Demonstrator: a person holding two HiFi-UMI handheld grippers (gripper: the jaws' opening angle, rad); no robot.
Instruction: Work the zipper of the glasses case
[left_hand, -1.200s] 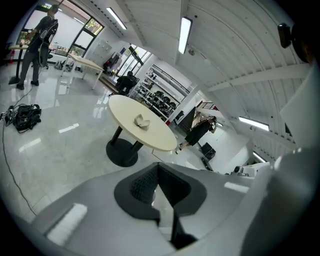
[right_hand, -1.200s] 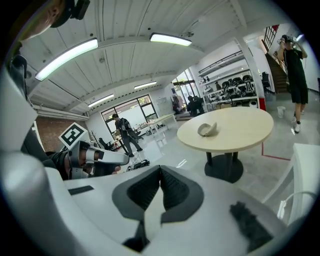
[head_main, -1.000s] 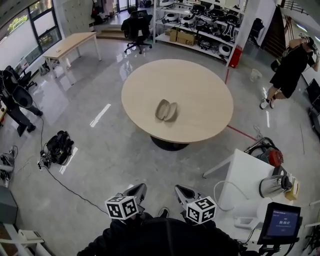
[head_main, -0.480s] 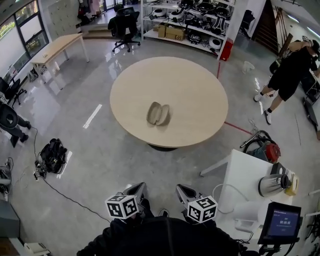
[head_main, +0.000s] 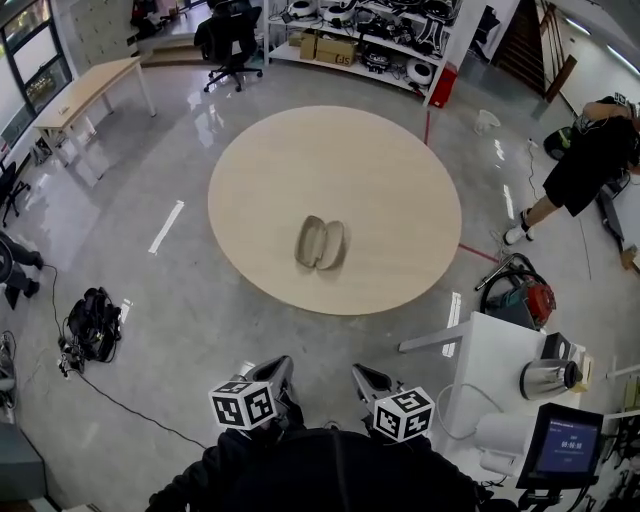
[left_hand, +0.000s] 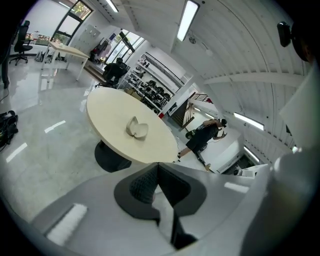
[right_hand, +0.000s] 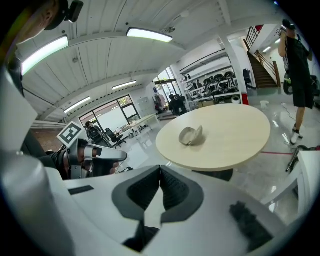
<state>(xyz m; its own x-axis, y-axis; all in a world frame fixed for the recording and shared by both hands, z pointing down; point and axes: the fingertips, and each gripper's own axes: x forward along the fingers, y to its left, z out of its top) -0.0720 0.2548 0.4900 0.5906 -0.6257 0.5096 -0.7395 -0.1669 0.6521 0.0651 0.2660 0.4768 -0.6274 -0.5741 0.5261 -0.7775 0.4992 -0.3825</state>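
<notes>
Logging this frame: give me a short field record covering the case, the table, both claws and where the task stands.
case: glasses case lying open, halves spread
location: near the middle of the round table
left claw: shut, empty, short of the table
right claw: shut, empty, short of the table
task status: zipper not yet touched
bystander: person in black on the floor past the table's right side

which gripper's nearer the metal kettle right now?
Right. The right gripper hangs left of the kettle, past the edge of the white table; the left gripper is farther left still, on the right gripper's other side.
</notes>
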